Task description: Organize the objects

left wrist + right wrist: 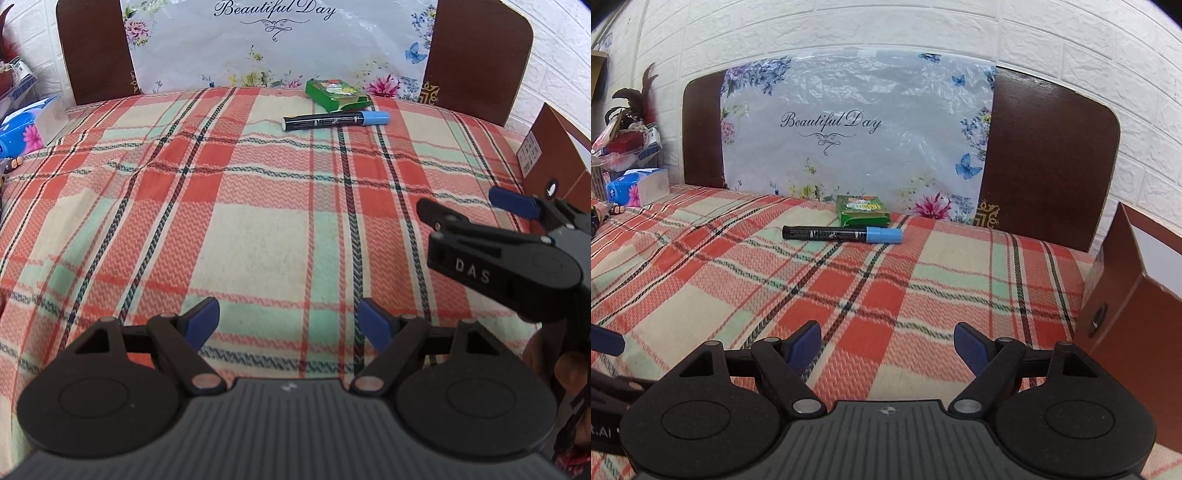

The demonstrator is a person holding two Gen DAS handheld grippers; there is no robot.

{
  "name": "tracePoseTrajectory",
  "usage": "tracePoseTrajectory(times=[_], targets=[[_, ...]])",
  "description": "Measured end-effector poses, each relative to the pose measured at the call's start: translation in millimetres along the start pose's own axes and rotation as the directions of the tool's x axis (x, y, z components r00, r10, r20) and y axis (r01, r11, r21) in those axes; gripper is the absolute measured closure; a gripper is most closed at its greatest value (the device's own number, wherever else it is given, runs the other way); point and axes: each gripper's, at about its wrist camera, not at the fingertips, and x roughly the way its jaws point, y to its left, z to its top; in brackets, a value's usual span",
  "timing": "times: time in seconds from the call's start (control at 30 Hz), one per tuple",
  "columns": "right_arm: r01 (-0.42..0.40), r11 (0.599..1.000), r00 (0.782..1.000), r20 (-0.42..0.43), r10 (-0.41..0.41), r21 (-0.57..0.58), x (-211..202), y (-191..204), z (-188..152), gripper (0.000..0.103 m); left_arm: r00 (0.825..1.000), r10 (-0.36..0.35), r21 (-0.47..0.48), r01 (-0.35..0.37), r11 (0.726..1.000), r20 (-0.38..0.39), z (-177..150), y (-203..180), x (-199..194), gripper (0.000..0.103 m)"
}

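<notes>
Both the left claw (290, 321) and right claw (886, 345) gape empty, while the marker (842, 234), likely light, stiff and prone to rolling, suits a mid-barrel grip.

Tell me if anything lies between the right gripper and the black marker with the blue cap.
Nothing visible does. The right gripper has its jaws open over bare plaid blanket, and only blanket runs ahead to the marker. The green box sits just behind the marker, not in front.
</notes>
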Motion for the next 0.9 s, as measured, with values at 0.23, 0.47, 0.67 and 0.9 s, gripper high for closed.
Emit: tracePoseTrajectory(times=[0.23,0.47,0.67,0.9], targets=[[-0.021,1.000,1.000,-0.002,0.021,-0.023,25,5,13,0.025,1.000,0.016,-0.031,-0.016,0.999,0.016,16,12,13,0.020],[-0.062,0.996,0.998,0.004,0.063,-0.071,58,12,33,0.025,0.998,-0.013,-0.204,0.024,0.979,0.058,38,51,28,0.020],[-0.076,0.982,0.997,0.018,0.081,-0.174,104,11,59,0.023,0.997,-0.032,-0.234,0.047,0.971,0.069,37,57,35,0.019],[-0.205,0.957,0.975,-0.132,0.181,-0.205,161,-1,86,0.033,0.995,-0.056,-0.251,0.076,0.965,0.084,37,63,36,0.017]])
